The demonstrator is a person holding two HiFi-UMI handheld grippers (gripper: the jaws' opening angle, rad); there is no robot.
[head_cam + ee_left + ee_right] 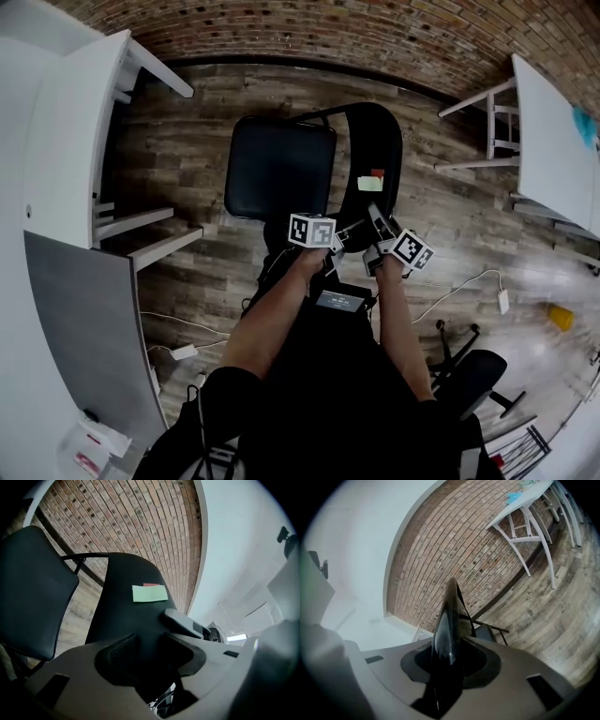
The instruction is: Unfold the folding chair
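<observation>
A black folding chair stands in front of me on the wood floor, its seat [279,167] to the left and its backrest [380,150] to the right. A green note [150,593] and a red one are stuck on the backrest. My left gripper [337,242] [150,641] is at the backrest's lower part, and the black panel fills the space between its pads. My right gripper [380,227] [449,660] straddles the backrest's thin edge [449,616], which runs up between its jaws with a gap on each side.
White tables stand at the left [66,141] and right [558,141], and a brick wall [328,28] runs behind the chair. White cables [459,291] and a yellow object [561,317] lie on the floor. An office chair base [469,375] is at my right.
</observation>
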